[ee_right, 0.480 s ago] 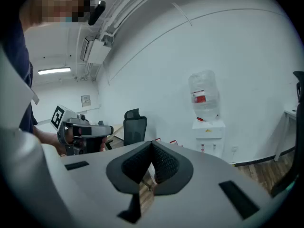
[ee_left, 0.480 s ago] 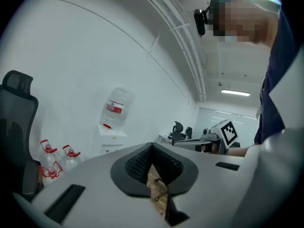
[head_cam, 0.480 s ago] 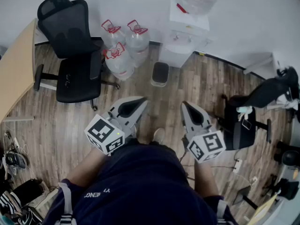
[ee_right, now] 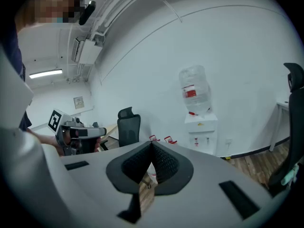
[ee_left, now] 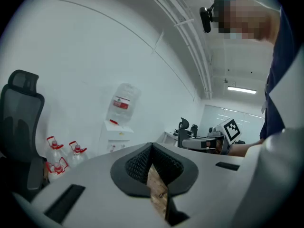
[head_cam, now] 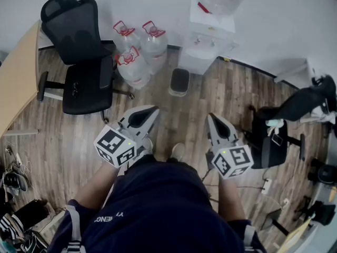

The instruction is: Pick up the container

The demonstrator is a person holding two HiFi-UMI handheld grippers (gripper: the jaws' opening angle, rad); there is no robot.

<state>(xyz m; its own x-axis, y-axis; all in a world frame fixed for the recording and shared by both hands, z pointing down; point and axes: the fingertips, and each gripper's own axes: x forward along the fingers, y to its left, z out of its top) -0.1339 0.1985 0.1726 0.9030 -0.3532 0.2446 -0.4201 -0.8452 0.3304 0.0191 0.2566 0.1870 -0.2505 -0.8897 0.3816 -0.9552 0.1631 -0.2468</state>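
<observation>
1. Wooden floor (head_cam: 221,99) runs to a white wall at 12 o'clock, where a water dispenser (head_cam: 208,41) stands.
2. Likely the container: a small dark bin (head_cam: 180,82), upright on the floor just left of the dispenser, its long side running 12 to 6.
3. It lies at 1 o'clock from the left gripper (head_cam: 156,109) and 11 o'clock from the right gripper (head_cam: 210,117); the left looks slightly nearer.
4. Both grippers have their jaws closed together on nothing.
5. Water jugs (head_cam: 138,54) carry red labels too small to read; the shirt print is only partly legible.
</observation>
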